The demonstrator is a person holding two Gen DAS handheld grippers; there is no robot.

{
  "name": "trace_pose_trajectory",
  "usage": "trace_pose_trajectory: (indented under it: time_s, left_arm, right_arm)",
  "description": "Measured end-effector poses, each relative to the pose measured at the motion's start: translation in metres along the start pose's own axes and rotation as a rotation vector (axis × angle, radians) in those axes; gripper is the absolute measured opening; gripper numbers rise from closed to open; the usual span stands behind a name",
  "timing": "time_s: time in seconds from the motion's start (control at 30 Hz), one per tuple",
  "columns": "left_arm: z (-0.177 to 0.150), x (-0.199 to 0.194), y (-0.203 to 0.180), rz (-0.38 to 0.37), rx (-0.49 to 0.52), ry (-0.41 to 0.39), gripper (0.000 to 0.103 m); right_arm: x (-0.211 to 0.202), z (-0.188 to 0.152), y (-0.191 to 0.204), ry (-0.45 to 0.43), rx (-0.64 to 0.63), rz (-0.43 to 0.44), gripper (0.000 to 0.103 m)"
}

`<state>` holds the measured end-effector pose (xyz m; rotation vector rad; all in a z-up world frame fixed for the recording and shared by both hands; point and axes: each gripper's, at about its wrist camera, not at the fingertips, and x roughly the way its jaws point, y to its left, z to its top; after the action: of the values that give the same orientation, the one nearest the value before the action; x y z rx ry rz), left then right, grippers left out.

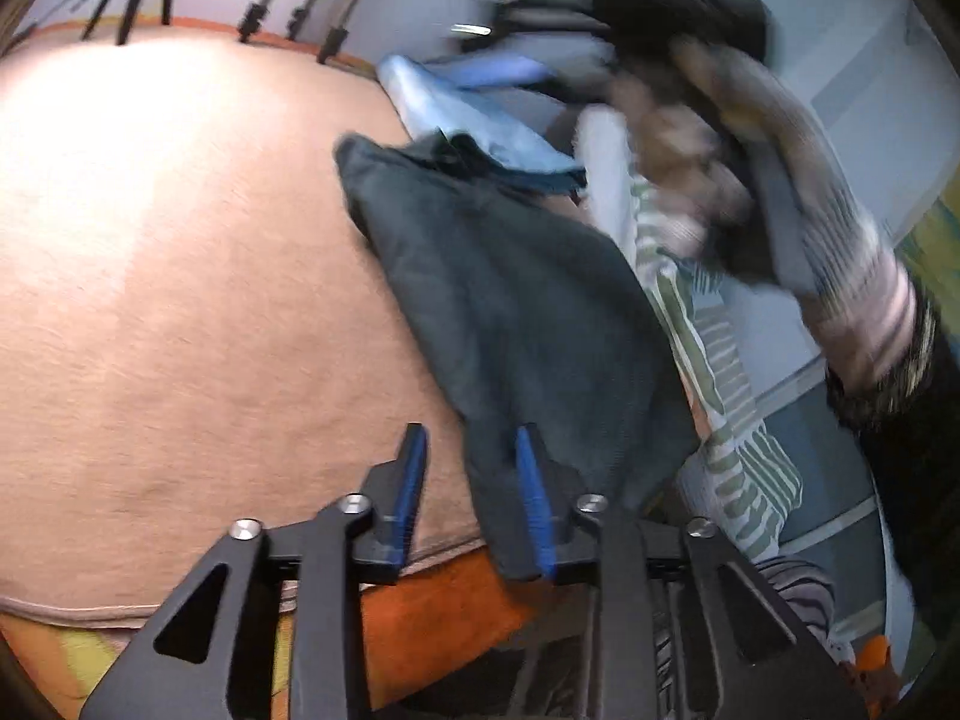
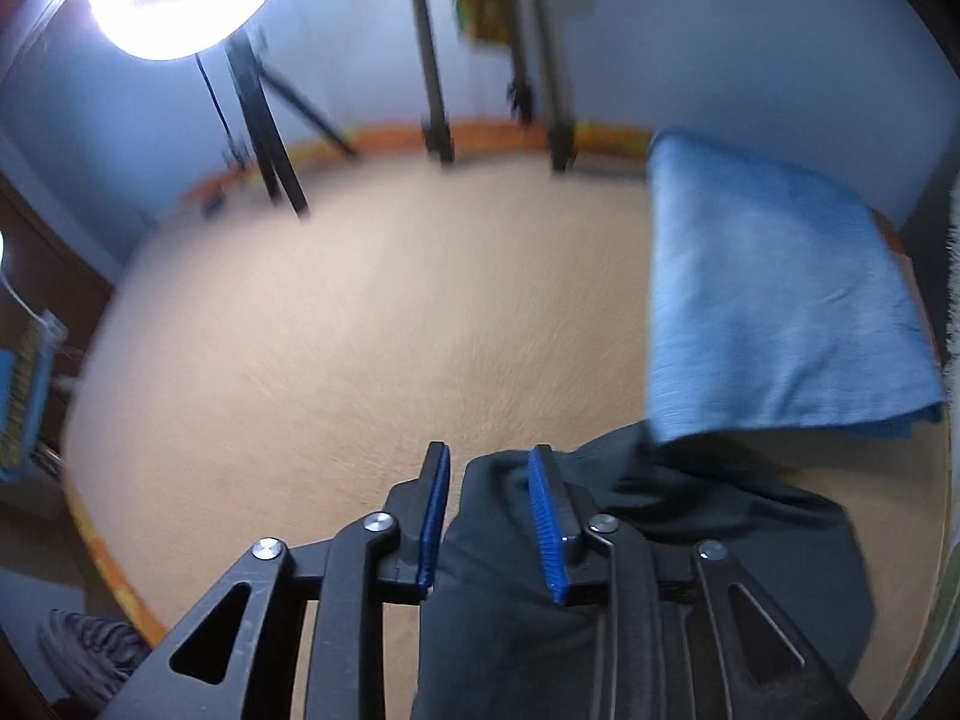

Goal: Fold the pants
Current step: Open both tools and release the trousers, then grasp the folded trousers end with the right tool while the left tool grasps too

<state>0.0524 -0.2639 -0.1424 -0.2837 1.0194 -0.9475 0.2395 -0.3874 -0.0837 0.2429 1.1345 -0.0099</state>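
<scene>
Left gripper [image 1: 471, 480] and right gripper [image 2: 489, 516], jaws parted, nothing clamped. Dark pants [image 1: 516, 312], at the bed's right side: soft, limp, light; best pinched at hem corners.

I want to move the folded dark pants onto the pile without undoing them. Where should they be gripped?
Grip the dark pants at the near narrow end, where the layers meet by the left gripper. Come in low from the table's near edge. Pinching all layers there should hold the fold, though thickness is unclear.
</scene>
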Motion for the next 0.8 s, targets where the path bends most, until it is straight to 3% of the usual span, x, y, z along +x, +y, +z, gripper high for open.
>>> trace_pose_trajectory:
  time_s: [0.1,0.13,0.3,0.37,0.5,0.8]
  left_arm:
    - [0.017,-0.012,0.004,0.025,0.003,-0.035,0.044]
    - [0.024,-0.014,0.007,0.041,0.007,-0.041,0.05]
    - [0.051,-0.008,0.014,0.084,-0.014,-0.017,0.066]
    - [0.061,0.004,0.018,0.095,-0.039,0.016,0.067]
    - [0.07,0.027,0.023,0.112,-0.076,0.06,0.067]
    - [0.071,0.059,0.023,0.133,-0.101,0.109,0.067]
  right_arm:
    - [-0.051,-0.018,-0.028,-0.115,0.06,0.053,0.043]
    - [-0.072,-0.029,-0.041,-0.156,0.082,0.058,0.052]
    - [-0.133,-0.079,-0.087,-0.274,0.118,0.005,0.078]
    - [-0.143,-0.098,-0.104,-0.284,0.137,-0.012,0.087]
    - [-0.144,-0.128,-0.137,-0.258,0.17,-0.048,0.103]
    - [-0.08,-0.146,-0.183,-0.092,0.235,0.108,0.103]
